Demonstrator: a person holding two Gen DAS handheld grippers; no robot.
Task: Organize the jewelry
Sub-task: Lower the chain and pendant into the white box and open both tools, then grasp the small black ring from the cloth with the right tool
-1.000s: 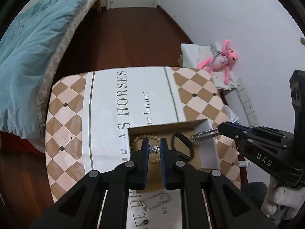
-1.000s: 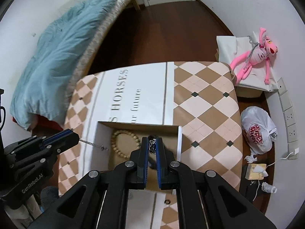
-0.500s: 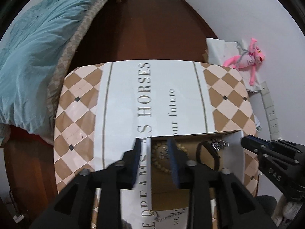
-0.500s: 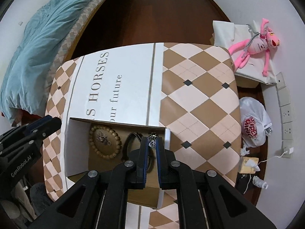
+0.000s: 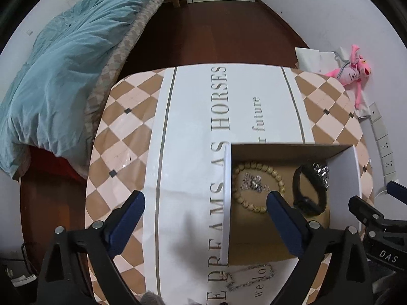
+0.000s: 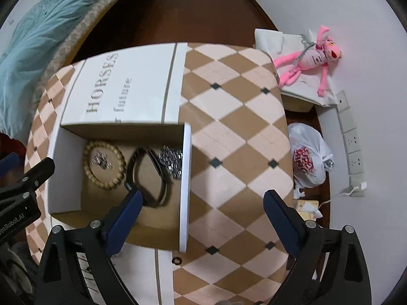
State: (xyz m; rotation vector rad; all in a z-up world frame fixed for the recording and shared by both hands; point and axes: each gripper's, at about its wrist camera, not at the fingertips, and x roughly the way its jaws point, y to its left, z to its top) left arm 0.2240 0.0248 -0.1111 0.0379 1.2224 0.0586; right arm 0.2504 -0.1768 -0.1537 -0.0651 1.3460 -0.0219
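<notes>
An open cardboard box with white walls [image 5: 227, 203] [image 6: 185, 183] sits on the checkered table. Inside lie a wooden bead bracelet [image 5: 274, 175] [image 6: 119, 157], a small silver piece [image 5: 253, 183] [image 6: 101, 161] within the bead ring, a black band [image 5: 309, 198] [image 6: 142, 175] and a sparkly silver piece [image 5: 321, 171] [image 6: 172, 162]. A silver chain [image 5: 244, 280] lies on the table in front of the box. A small black ring [image 6: 177, 260] lies on the table by the box. My left gripper [image 5: 206, 203] and right gripper [image 6: 201, 200] are both open and empty above the box.
The table wears a brown and cream checkered cloth with a white lettered band [image 5: 193, 127]. A bed with a blue quilt [image 5: 63, 76] stands left. A pink plush toy [image 6: 313, 58], a white plastic bag [image 6: 309, 162] and wall sockets [image 6: 352, 139] are on the right.
Both grippers opened wide and drew back. The left let go of the small silver piece, now inside the bead ring; the right let go of the sparkly piece, now by the black band.
</notes>
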